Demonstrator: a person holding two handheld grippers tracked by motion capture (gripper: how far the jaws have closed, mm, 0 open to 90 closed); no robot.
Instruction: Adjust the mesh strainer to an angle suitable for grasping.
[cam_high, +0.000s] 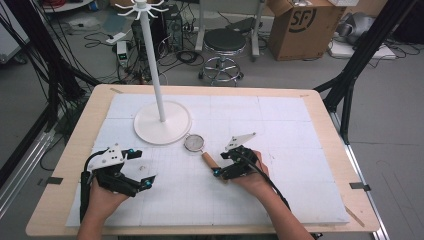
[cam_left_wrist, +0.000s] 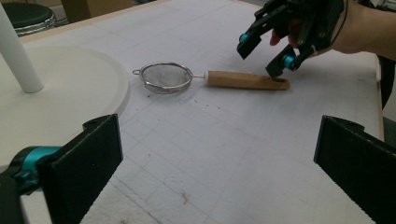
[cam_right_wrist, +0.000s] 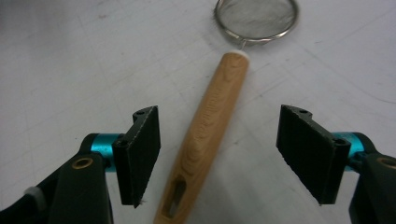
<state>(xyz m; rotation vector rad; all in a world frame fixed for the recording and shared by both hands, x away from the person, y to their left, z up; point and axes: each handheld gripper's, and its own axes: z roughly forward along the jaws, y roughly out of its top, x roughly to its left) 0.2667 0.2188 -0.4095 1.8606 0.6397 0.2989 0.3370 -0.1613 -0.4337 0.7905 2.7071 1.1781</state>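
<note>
While the small wire-mesh strainer (cam_high: 194, 143) lies flat on the white tabletop (cam_high: 300, 145) just beside the round base of the white hanger stand (cam_high: 162, 122), the right gripper (cam_right_wrist: 219, 156) straddles its wooden handle (cam_right_wrist: 210, 135), fingers (cam_right_wrist: 140, 149) apart and touching nothing. The left gripper (cam_high: 137, 170) sits well off to the left, its fingers (cam_left_wrist: 86, 163) spread wide and empty.
</note>
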